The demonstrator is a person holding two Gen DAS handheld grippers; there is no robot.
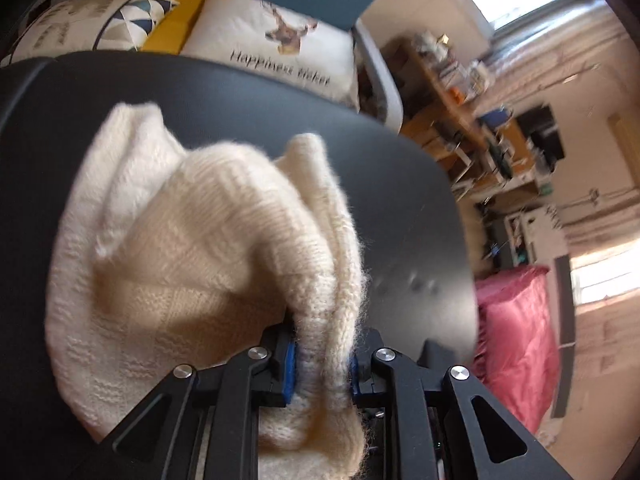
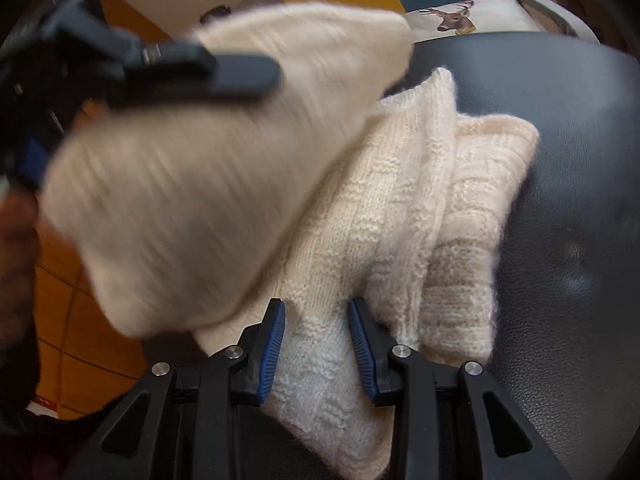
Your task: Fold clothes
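Observation:
A cream knitted sweater (image 1: 200,240) lies bunched on a black leather surface (image 1: 280,104). My left gripper (image 1: 322,356) is shut on a thick fold of it, with wool squeezed between the blue pads. In the right wrist view that lifted fold (image 2: 180,184) hangs blurred over the rest of the sweater (image 2: 420,208), and one finger (image 2: 240,72) of the left gripper crosses it at the upper left. My right gripper (image 2: 318,332) holds the sweater's near edge between its blue pads, low on the leather surface (image 2: 560,160). A hand (image 2: 16,248) shows at the left edge.
Two printed pillows (image 1: 276,44) (image 1: 92,24) rest behind the leather surface, one with a deer (image 2: 452,16). Cluttered wooden shelves (image 1: 460,92) and a pink cover (image 1: 516,340) stand to the right. Orange floor tiles (image 2: 80,320) lie beyond the surface's left edge.

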